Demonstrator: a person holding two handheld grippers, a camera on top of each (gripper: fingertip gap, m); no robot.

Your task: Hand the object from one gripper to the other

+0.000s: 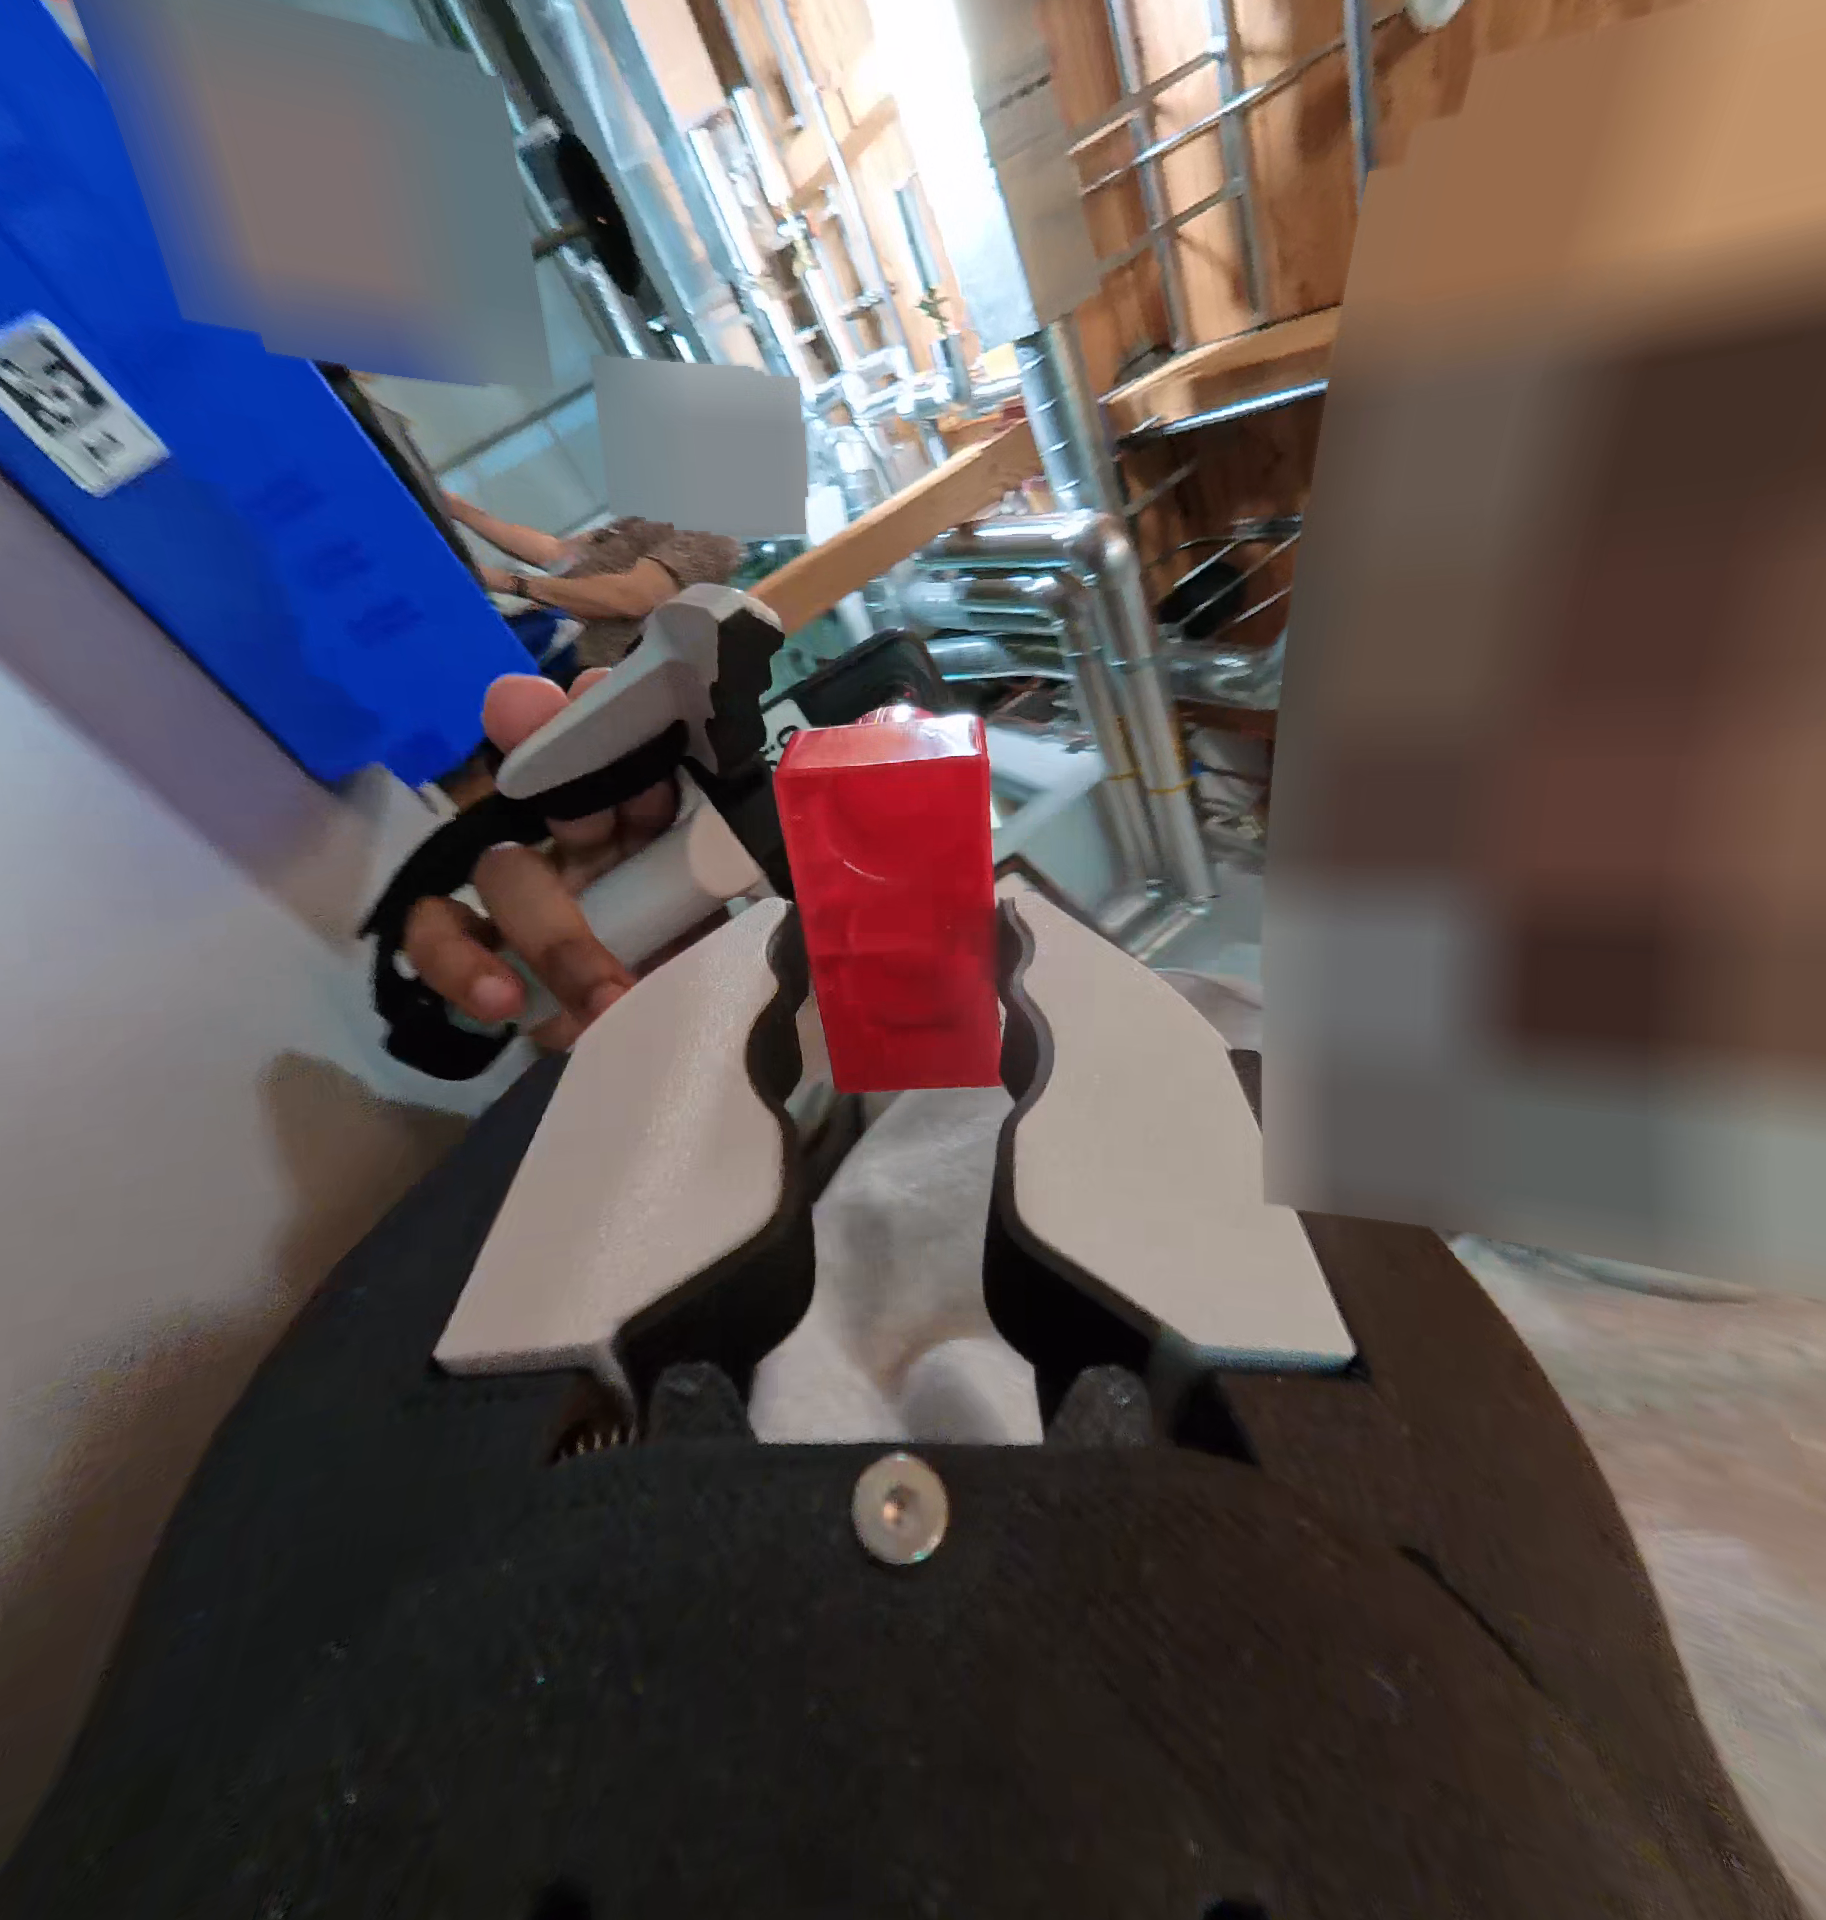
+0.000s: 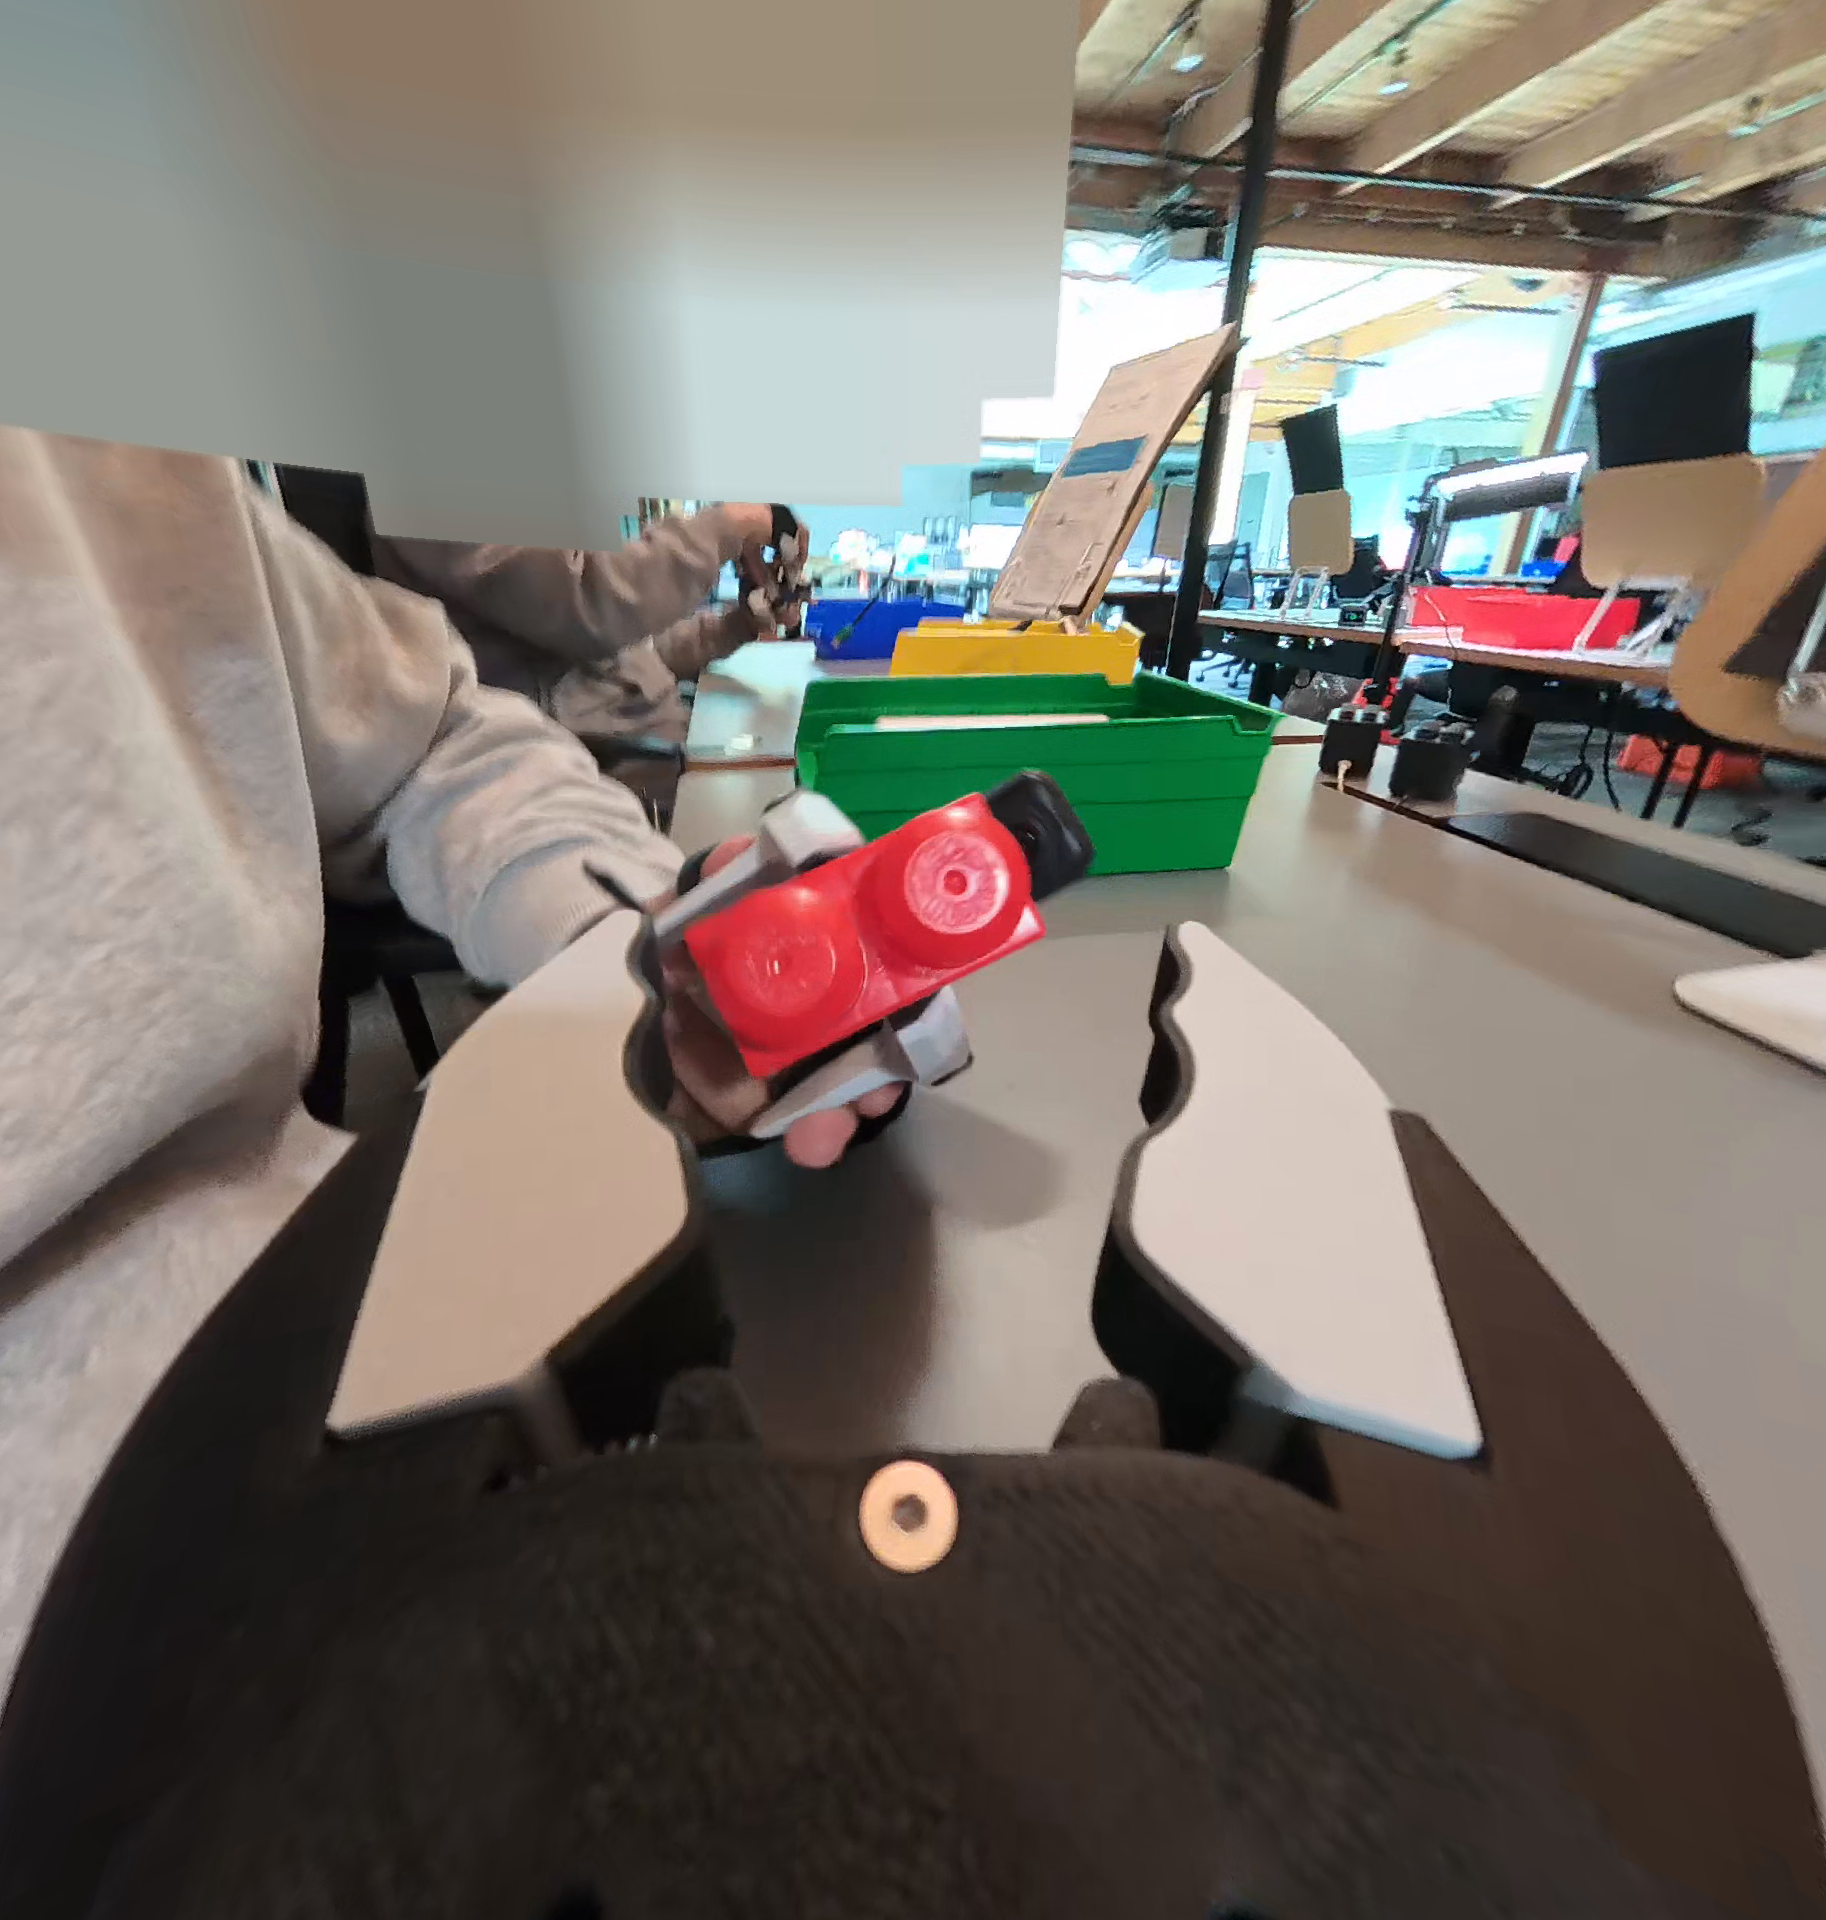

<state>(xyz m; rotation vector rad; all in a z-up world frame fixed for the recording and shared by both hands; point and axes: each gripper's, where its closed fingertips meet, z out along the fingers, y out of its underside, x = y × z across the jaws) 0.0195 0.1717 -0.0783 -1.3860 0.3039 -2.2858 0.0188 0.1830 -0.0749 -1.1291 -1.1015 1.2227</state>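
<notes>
Your left gripper (image 1: 898, 935) is clenched on the red block (image 1: 893, 904), its two pale fingers pressing the block's lower half from either side while the upper half stands clear above the tips. In the right wrist view that same block (image 2: 862, 935) shows its two round studs facing you, tilted, held up off the grey table (image 2: 1408, 1039) with the left gripper's fingers on its two sides and your hand behind it. Your right gripper (image 2: 904, 997) is released, its fingers spread wide, and the block sits just ahead of the gap between them without touching either finger. In the left wrist view the right gripper shows beyond and to the left of the block, with your fingers wrapped round its handle. Farther out on the table stands a green bin (image 2: 1034, 764), with a yellow bin (image 2: 1013, 649) behind it and a blue bin (image 2: 867, 623) beyond that.
</notes>
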